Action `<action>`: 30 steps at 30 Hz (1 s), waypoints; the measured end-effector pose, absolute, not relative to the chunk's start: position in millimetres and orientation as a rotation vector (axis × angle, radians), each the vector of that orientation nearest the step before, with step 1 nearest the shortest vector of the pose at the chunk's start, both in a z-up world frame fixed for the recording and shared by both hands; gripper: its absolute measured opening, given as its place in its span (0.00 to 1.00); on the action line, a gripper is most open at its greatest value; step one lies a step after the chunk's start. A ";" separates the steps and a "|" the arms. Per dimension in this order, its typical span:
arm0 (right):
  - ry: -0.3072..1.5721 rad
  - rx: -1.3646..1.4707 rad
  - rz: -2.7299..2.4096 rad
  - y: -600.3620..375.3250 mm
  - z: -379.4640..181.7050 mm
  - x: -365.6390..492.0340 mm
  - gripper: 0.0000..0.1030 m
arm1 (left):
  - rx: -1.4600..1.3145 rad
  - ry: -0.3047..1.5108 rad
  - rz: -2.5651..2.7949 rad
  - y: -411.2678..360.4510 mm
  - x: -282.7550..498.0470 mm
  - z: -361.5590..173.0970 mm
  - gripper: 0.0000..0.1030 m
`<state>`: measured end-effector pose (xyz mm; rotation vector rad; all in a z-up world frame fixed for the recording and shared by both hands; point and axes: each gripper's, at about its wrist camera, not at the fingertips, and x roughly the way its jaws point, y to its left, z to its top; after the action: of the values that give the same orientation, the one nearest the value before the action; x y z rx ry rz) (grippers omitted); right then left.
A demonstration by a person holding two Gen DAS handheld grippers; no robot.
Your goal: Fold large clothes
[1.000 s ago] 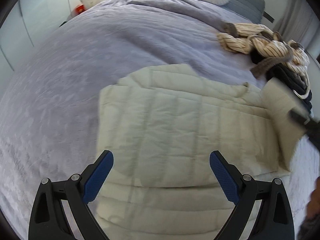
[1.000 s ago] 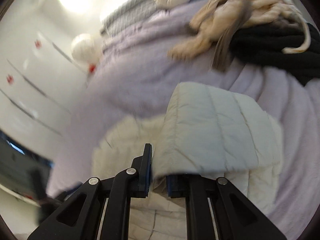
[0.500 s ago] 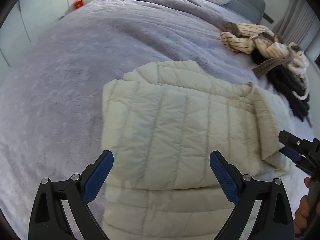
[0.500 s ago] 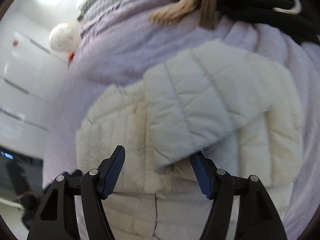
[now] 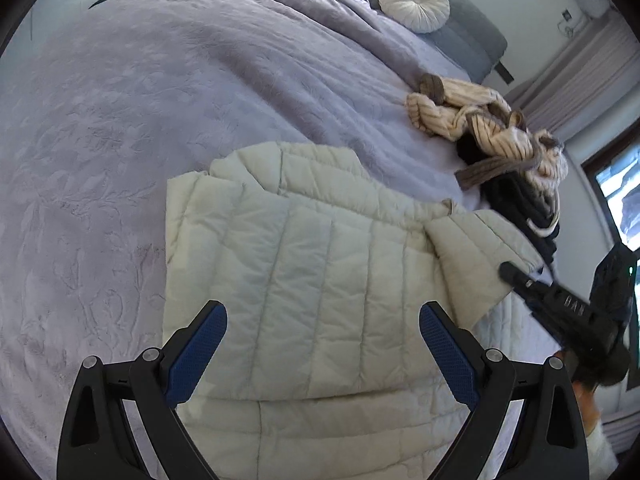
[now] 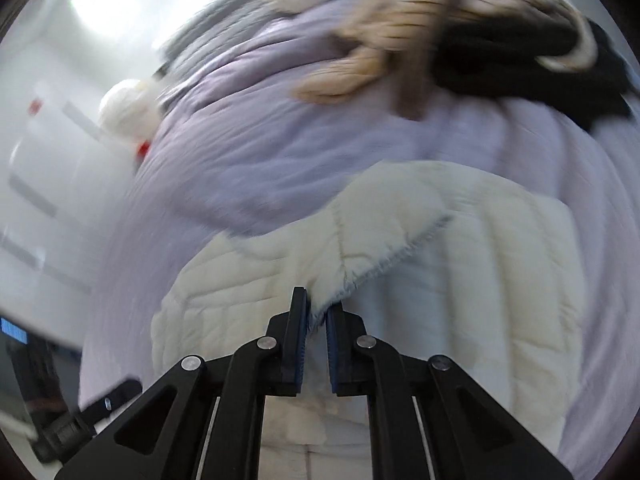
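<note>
A cream quilted jacket (image 5: 320,248) lies flat on the lilac bedspread (image 5: 160,100), its left part folded over the middle. My left gripper (image 5: 323,312) hangs open over the jacket's near half with nothing between its blue pads. In the left wrist view my right gripper (image 5: 510,272) reaches in from the right at the jacket's right flap. In the right wrist view the jaws of the right gripper (image 6: 316,308) are closing and stand almost together, pinching the stitched edge of the jacket (image 6: 500,260). That edge is lifted slightly off the layer beneath.
A heap of striped beige clothes (image 5: 480,120) and a black garment (image 5: 516,200) lies on the bed to the right, beyond the jacket. A round white cushion (image 5: 414,2) rests at the headboard. The same heap (image 6: 420,20) fills the top of the right wrist view.
The right gripper laid its flap down and opened, then came shut on the jacket's right edge. The left gripper stayed open and swung a little, so the jacket sits further right in its view.
</note>
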<state>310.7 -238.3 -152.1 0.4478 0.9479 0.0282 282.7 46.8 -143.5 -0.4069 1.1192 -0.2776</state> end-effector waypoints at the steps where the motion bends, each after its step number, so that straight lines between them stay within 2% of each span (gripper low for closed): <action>1: 0.952 0.419 0.074 -226.9 -152.0 313.6 0.10 | -0.409 1.121 -0.268 49.2 284.7 -143.6 0.95; 9: 1.106 0.222 0.290 -152.4 -180.1 319.5 0.11 | -0.460 1.148 -0.302 64.9 295.8 -153.0 0.95; 11: 1.143 0.206 0.289 -147.7 -188.3 318.9 0.16 | -0.502 1.159 -0.331 64.8 298.7 -157.1 0.95; 12: 1.159 0.198 0.284 -147.7 -190.2 316.1 0.32 | -0.513 1.160 -0.345 63.0 300.0 -158.8 0.95; 13: 1.169 0.189 0.279 -147.5 -190.7 313.3 0.54 | -0.518 1.164 -0.362 59.8 301.4 -160.5 0.95; 14: 1.168 0.188 0.277 -148.4 -189.8 311.7 0.62 | -0.517 1.170 -0.375 57.7 302.5 -161.7 0.95; 15: 1.161 0.188 0.274 -150.6 -186.0 307.6 0.64 | -0.518 1.177 -0.390 54.2 304.1 -163.2 0.95; 20: 1.144 0.328 0.215 -202.8 -171.1 278.4 0.64 | -0.503 1.243 -0.440 29.2 319.8 -178.8 0.95; 24: 1.165 0.627 0.148 -271.3 -181.5 242.2 0.64 | -0.473 1.285 -0.432 11.2 331.3 -192.4 0.95; 28: 1.107 0.935 0.049 -334.7 -206.2 205.6 0.64 | -0.485 1.300 -0.425 -0.6 340.9 -198.7 0.95; 29: 1.090 0.966 0.033 -339.9 -208.6 201.2 0.64 | -0.487 1.298 -0.413 -2.4 343.1 -198.5 0.93; 30: 1.065 1.007 0.018 -348.5 -211.1 196.3 0.64 | -0.492 1.289 -0.398 -3.6 344.9 -197.1 0.84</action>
<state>196.3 -348.5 -211.1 1.0070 1.0649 0.0181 344.9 -3.6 -197.1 -0.4916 1.2887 -0.3981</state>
